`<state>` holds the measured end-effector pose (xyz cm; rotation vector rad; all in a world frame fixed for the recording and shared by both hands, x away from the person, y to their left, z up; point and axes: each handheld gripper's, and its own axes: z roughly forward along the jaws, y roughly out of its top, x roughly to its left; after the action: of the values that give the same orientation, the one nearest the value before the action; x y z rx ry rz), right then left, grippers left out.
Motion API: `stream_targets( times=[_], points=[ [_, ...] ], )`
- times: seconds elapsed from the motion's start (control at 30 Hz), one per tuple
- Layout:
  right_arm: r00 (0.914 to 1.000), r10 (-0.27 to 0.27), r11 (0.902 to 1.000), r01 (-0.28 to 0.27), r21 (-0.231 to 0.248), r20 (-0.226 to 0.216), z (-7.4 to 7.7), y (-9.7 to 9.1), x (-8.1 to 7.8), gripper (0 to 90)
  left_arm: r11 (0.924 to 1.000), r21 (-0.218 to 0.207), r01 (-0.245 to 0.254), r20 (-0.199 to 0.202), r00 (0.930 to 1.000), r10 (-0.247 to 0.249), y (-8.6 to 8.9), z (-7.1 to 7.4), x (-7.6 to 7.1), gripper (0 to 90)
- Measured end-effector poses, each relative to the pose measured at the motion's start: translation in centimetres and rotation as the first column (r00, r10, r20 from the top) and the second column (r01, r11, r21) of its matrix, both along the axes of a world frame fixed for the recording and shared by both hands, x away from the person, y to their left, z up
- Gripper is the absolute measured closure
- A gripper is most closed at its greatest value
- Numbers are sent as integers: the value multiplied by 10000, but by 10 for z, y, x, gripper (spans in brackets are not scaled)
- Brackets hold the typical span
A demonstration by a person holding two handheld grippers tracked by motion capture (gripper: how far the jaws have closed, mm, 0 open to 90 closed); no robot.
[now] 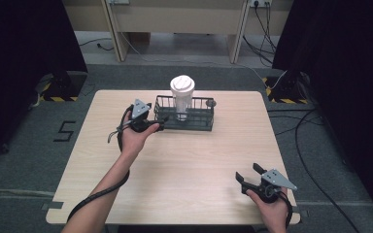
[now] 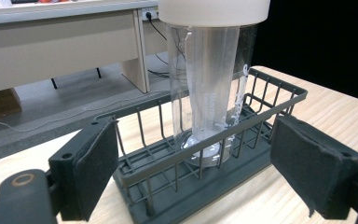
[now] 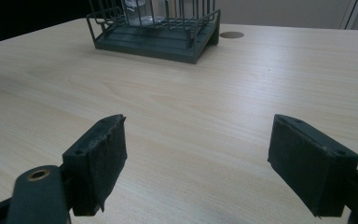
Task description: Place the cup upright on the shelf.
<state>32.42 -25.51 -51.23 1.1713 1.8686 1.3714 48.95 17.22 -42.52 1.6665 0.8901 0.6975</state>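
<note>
The table [image 1: 184, 160] carries a wire basket [image 1: 184, 119] at its 12 o'clock edge. A clear cup [image 1: 182, 99] with a white lid stands upright inside the basket. The left gripper [image 1: 156, 125] sits at the basket's 9 o'clock end, jaws wide apart, straddling that end without gripping. The right gripper [image 1: 247, 175] hovers at 5 o'clock, wide open and empty.

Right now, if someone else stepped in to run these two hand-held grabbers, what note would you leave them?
Left gripper: open, at the left end of the dark wire basket, jaws either side of that end, not clamped.
Right gripper: open, holds nothing, at the near right of the pale wooden table.
The clear tall cup with a white lid stands upright in the basket.
Nothing gripped yet; all handling remains.
</note>
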Motion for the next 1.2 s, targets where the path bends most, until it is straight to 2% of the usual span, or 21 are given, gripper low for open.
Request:
stream_targets(
  times=[0.53,1.2],
  points=[
    [10000,-6,10000,6,-24,2,0,0,0,199,10000,-29,-74,125,9999,74,25,-1,-28,147],
    [10000,-27,10000,27,-52,3,0,1,0,199,9999,-100,-138,160,9998,139,50,-13,-71,148]
  ],
)
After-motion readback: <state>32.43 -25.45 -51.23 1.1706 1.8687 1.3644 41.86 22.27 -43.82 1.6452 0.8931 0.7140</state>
